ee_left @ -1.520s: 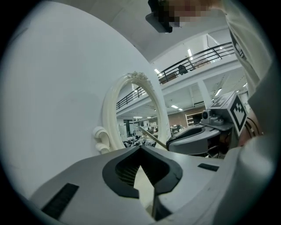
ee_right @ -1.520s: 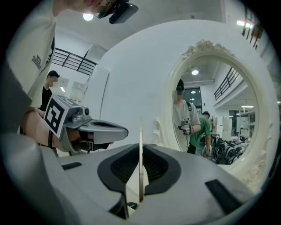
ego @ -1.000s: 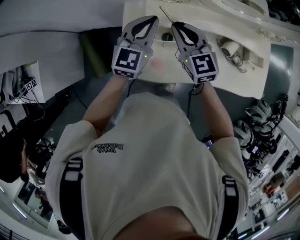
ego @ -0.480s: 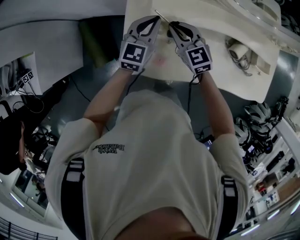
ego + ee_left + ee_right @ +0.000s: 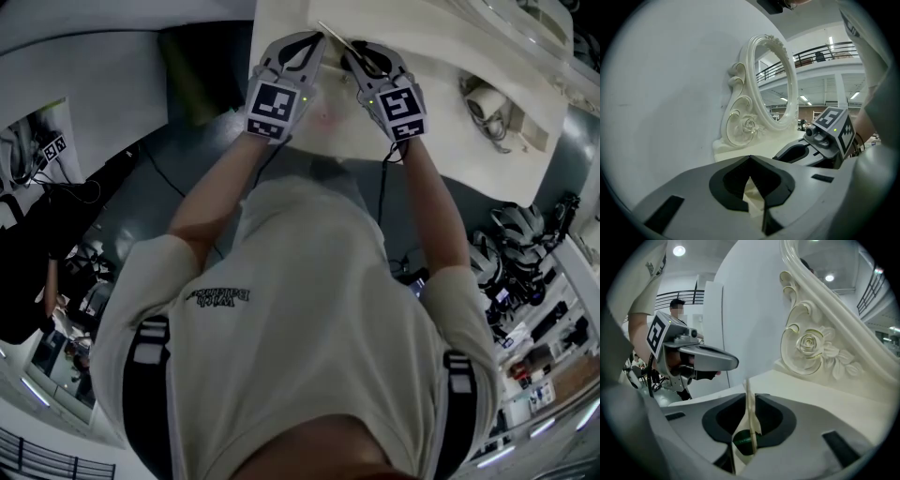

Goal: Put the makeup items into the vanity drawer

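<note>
Thin makeup stick clamped in right gripper, pointing 10 o'clock over vanity top. Left gripper pinched closed, empty, just beside at 9 o'clock. Mirror frame close ahead.

We reach both arms forward, left forearm and right forearm bare, angling inward toward each other. Our left claw: jaws together at tips, nothing between them. Our right claw: jaws pinched on thin stick, which stands up past tips. Claws side by side, tips near but apart. Marker cubes face up.
</note>
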Demonstrator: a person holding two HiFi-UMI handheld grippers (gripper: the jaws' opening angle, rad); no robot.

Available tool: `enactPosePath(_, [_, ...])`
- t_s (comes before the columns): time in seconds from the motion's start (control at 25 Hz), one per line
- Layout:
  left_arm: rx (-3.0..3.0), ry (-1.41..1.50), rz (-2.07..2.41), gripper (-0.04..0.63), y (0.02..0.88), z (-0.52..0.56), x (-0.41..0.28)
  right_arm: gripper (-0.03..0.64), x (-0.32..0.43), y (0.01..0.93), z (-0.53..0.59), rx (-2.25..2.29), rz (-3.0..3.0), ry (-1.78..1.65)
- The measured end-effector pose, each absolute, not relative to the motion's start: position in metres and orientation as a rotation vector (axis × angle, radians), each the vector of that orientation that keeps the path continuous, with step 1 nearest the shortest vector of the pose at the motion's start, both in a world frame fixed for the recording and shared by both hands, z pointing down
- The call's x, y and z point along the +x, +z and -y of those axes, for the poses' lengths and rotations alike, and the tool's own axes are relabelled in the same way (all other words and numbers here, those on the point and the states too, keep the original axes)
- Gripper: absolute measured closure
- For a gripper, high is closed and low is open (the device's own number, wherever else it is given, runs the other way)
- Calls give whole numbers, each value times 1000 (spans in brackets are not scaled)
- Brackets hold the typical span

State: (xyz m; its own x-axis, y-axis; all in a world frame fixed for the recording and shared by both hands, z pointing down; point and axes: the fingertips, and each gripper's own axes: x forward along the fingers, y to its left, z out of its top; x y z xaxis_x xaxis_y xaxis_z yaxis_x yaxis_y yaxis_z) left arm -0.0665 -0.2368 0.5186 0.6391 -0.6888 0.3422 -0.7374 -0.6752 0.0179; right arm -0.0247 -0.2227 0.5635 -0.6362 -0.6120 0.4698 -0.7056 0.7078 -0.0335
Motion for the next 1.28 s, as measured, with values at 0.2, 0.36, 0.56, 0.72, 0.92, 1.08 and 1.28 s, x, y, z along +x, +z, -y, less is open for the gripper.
enactPosePath(0.2, [2698,476,1178,581,521,236,-66,537,-24,565,222,1019,2470,317])
enactPosePath(0.36, [2702,473,1174,581,520,232,-67,537,-25,564,217,1027,2467,315])
enactPosePath(0.56, [2711,459,1178,581,514,230,-68,537,-24,555,213,1062,2465,310])
enactPosePath(0.72, [2735,436,1180,581,499,230,-67,552,-22,532,215,1113,2479,274])
enactPosePath(0.92, [2782,405,1180,581,471,230,-59,552,-14,492,216,1188,2506,216])
enactPosePath(1.08, [2833,350,1175,581,438,231,-51,556,-4,456,216,1266,2510,171])
enactPosePath(1.28, [2900,268,1140,583,391,226,-38,571,5,401,209,1365,2531,43])
